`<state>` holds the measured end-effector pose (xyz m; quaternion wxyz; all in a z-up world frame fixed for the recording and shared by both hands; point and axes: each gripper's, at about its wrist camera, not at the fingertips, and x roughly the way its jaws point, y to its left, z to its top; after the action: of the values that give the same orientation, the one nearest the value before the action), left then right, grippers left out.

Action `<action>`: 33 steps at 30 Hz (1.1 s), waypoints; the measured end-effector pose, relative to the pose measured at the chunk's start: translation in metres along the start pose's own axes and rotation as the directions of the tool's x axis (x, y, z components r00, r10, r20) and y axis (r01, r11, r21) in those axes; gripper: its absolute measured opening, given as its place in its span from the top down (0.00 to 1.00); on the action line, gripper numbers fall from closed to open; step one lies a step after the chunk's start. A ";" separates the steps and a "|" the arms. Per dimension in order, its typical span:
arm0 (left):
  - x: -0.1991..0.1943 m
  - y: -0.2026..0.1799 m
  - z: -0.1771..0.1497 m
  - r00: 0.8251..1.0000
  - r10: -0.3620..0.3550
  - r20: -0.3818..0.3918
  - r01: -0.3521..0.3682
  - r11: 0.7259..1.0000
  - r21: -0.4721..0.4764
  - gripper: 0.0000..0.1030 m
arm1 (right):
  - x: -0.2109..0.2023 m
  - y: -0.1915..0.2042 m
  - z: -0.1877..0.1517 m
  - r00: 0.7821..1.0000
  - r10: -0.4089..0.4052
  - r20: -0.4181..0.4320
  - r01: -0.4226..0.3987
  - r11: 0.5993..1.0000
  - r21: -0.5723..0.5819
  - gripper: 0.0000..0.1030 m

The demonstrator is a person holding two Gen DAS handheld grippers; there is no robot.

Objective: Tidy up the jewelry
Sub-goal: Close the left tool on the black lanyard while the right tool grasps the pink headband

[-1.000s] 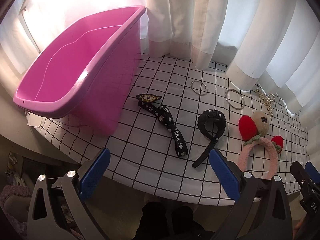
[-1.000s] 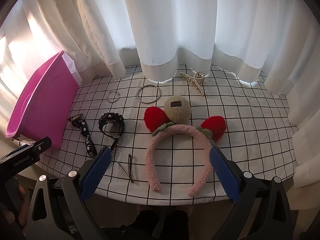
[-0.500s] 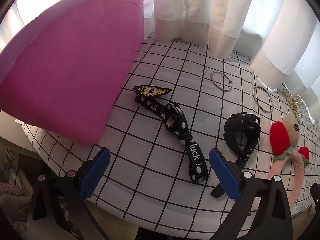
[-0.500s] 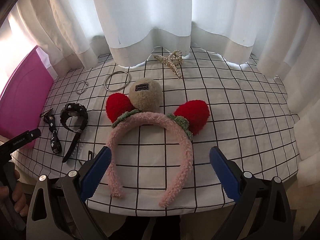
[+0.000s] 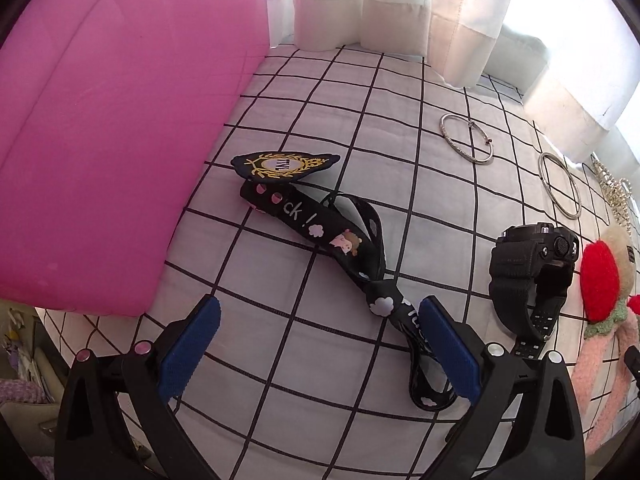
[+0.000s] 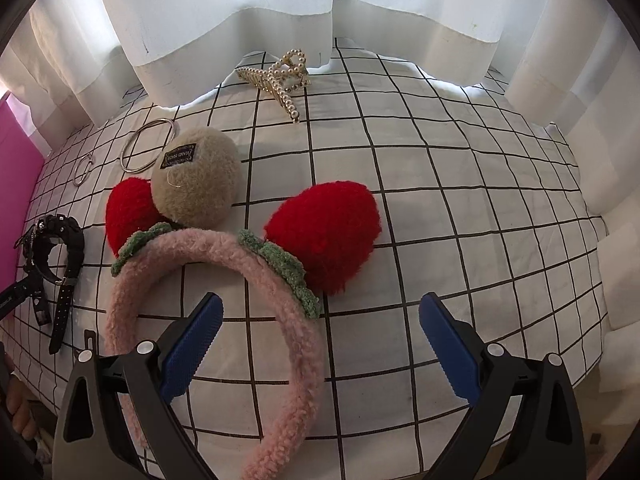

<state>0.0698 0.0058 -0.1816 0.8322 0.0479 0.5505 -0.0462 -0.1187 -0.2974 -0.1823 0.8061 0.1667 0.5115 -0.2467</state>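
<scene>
Pink tub (image 5: 120,128) sits at bench (image 5: 360,92) left edge, on the grid cloth. Pink fuzzy headband (image 6: 248,280) with red ears lies mid-bench; my right claw (image 6: 320,344) spread wide, empty, one arm of the band between its fingers. Black printed strap (image 5: 344,252) runs toward my left claw (image 5: 318,340), wide open, holding nothing, strap end by the right finger. Black watch (image 5: 528,272) beside it. Two silver bangles (image 5: 466,140) and a pearl clip (image 6: 280,76) near the curtain.

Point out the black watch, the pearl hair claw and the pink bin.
black watch (image 5: 536,252), left wrist view, on the case.
pearl hair claw (image 6: 280,74), right wrist view, on its centre.
pink bin (image 5: 120,120), left wrist view, on its side wall.
</scene>
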 end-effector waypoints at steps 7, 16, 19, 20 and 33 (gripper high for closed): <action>0.013 0.000 0.003 1.000 -0.021 -0.008 0.021 1.000 -0.016 0.05 | 0.015 -0.002 0.001 1.000 -0.021 -0.014 0.021 1.000 -0.008 0.09; 0.022 -0.004 0.013 1.000 -0.016 0.021 0.016 1.000 -0.026 0.05 | 0.023 0.001 0.003 1.000 -0.017 0.018 0.017 1.000 -0.014 0.08; 0.025 -0.005 0.016 0.999 -0.004 0.033 0.006 0.999 -0.047 0.05 | 0.024 0.002 0.001 0.999 -0.015 0.031 0.016 1.000 -0.020 0.08; 0.025 -0.006 0.017 0.999 0.001 0.037 0.001 0.999 -0.051 0.05 | 0.023 0.002 0.001 0.999 -0.015 0.031 0.015 1.000 -0.020 0.08; 0.007 -0.019 0.011 0.997 -0.046 0.060 0.044 0.999 0.024 0.69 | 0.015 0.017 0.011 0.999 0.028 0.029 -0.025 0.996 -0.088 0.59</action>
<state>0.0803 -0.0142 -0.1838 0.8467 0.0436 0.5252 -0.0728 -0.0956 -0.2926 -0.1912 0.8236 0.1343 0.5071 -0.2158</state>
